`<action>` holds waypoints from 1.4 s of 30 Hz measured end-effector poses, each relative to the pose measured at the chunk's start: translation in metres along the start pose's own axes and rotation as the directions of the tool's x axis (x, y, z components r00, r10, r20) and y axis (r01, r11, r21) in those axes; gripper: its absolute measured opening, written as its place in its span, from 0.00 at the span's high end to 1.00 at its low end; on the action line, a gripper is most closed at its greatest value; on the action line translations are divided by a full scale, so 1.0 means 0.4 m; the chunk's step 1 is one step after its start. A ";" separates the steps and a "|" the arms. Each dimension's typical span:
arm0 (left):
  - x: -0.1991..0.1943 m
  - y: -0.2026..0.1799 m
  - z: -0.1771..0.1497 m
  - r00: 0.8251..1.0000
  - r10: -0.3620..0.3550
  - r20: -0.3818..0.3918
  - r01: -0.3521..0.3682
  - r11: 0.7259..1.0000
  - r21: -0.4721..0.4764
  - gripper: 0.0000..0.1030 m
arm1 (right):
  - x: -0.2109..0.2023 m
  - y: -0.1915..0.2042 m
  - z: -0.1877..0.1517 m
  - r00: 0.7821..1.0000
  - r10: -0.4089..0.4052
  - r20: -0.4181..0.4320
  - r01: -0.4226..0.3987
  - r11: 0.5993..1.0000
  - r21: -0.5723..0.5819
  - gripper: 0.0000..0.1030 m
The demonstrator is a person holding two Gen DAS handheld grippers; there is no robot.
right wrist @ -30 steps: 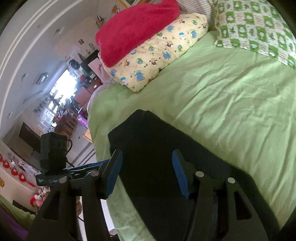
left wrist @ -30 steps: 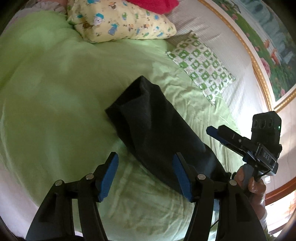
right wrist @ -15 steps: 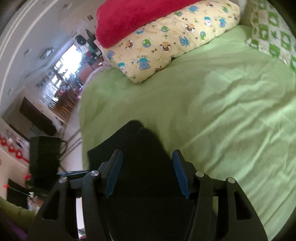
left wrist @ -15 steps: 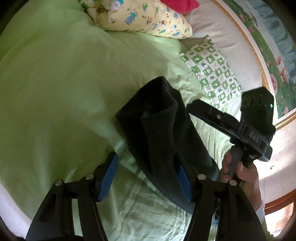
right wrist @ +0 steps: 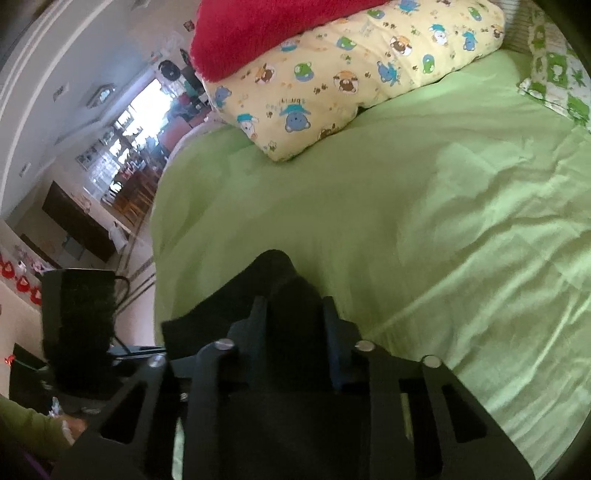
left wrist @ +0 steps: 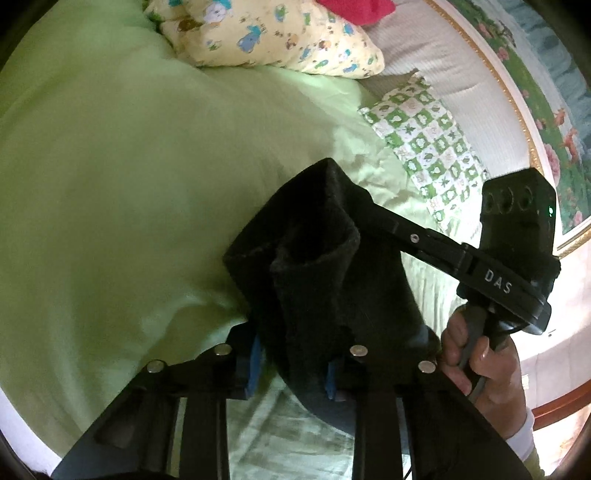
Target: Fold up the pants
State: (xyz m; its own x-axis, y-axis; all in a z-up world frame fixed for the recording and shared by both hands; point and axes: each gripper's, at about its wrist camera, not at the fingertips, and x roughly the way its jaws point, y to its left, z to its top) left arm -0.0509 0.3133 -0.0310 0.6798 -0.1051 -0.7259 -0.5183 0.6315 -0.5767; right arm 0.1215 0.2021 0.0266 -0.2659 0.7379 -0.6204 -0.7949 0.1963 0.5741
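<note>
The left gripper (left wrist: 291, 369) angles downward, its jaws just closed onto a bunched fold of the black pants (left wrist: 317, 266). Beside it the right gripper (right wrist: 295, 325), gripped by a hand (left wrist: 480, 354), has likewise just closed and pinches the same dark cloth. The pants lie on a green bedsheet (right wrist: 424, 221); beyond sit a cartoon-print pillow (right wrist: 351, 74) and red blanket (right wrist: 258, 33).

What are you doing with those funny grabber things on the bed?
A person is folding dark, soft fabric pants on a bed with a light green sheet. The left gripper and the right gripper have just been closing, and each now pinches a bunch of the pants cloth. A yellow cartoon-print pillow and a green-and-white checked pillow lie farther up the bed.
</note>
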 end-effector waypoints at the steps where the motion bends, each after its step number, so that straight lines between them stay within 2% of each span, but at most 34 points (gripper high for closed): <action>1: -0.009 -0.014 0.000 1.000 -0.003 0.008 0.003 1.000 0.011 0.77 | -0.015 0.003 -0.002 1.000 0.008 0.012 -0.008 1.000 0.002 0.79; 6: -0.055 -0.081 -0.001 0.999 -0.032 0.033 0.030 0.998 0.056 0.78 | -0.104 0.025 -0.010 0.997 0.036 0.074 -0.038 0.999 0.014 0.82; 8: -0.077 -0.119 -0.003 0.998 -0.048 0.041 0.045 0.995 0.084 0.78 | -0.153 0.031 -0.014 0.994 0.044 0.104 -0.046 0.999 0.024 0.90; 9: -0.086 -0.136 -0.005 0.998 -0.052 0.046 0.047 0.994 0.098 0.78 | -0.175 0.033 -0.017 0.992 0.043 0.118 -0.047 0.998 0.029 0.91; 17: -0.146 -0.305 -0.048 0.992 -0.121 0.045 0.107 0.967 0.233 0.78 | -0.351 0.043 -0.086 0.970 0.055 0.236 -0.073 0.995 0.069 0.93; 24: -0.174 -0.448 -0.107 0.987 -0.164 0.003 0.153 0.926 0.345 0.78 | -0.501 0.031 -0.180 0.940 0.024 0.339 -0.064 0.992 0.110 0.94; 30: -0.169 -0.570 -0.179 0.981 -0.184 -0.055 0.189 0.877 0.441 0.78 | -0.606 0.005 -0.266 0.913 -0.010 0.408 -0.058 0.986 0.155 0.94; 36: -0.123 -0.657 -0.262 0.977 -0.177 -0.118 0.212 0.837 0.504 0.78 | -0.684 -0.040 -0.369 0.887 -0.053 0.458 -0.055 0.974 0.220 0.94; 42: -0.053 -0.729 -0.370 0.972 -0.139 -0.190 0.224 0.793 0.567 0.78 | -0.730 -0.100 -0.488 0.867 -0.093 0.489 -0.070 0.950 0.303 0.94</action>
State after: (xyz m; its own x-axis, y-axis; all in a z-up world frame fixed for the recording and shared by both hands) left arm 0.0089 0.0177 0.0971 0.6337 -0.3359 -0.6968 0.0360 0.9126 -0.4073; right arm 0.1243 -0.1473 0.0806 0.1099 0.9376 -0.3298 -0.5714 0.3311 0.7509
